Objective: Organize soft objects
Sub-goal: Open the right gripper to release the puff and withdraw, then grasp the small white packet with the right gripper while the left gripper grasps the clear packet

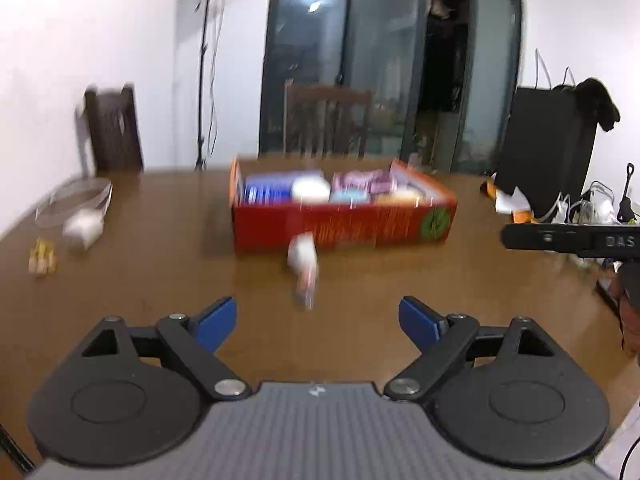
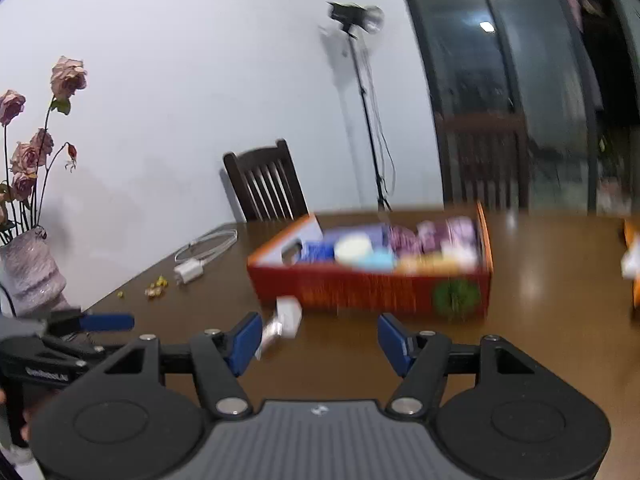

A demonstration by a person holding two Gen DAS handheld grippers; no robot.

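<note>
A red cardboard box (image 1: pixel 344 228) (image 2: pixel 360 288) stands open-topped on the brown table, filled with several soft packs in blue, white and purple. A small white packet (image 1: pixel 303 260) (image 2: pixel 285 318) lies on the table just in front of the box. My left gripper (image 1: pixel 318 320) is open above the table, short of the packet, with nothing between its fingers. My right gripper (image 2: pixel 320 340) is open too, and the packet lies just beyond its left finger, not between the pads. Both views are blurred.
A white charger with its cable (image 1: pixel 82 220) (image 2: pixel 192 266) and small yellow bits (image 1: pixel 42 260) lie at the table's left. A vase of roses (image 2: pixel 28 272) stands at the near left. Dark chairs (image 2: pixel 264 184) stand behind the table. An orange and white thing (image 1: pixel 510 202) lies at the right.
</note>
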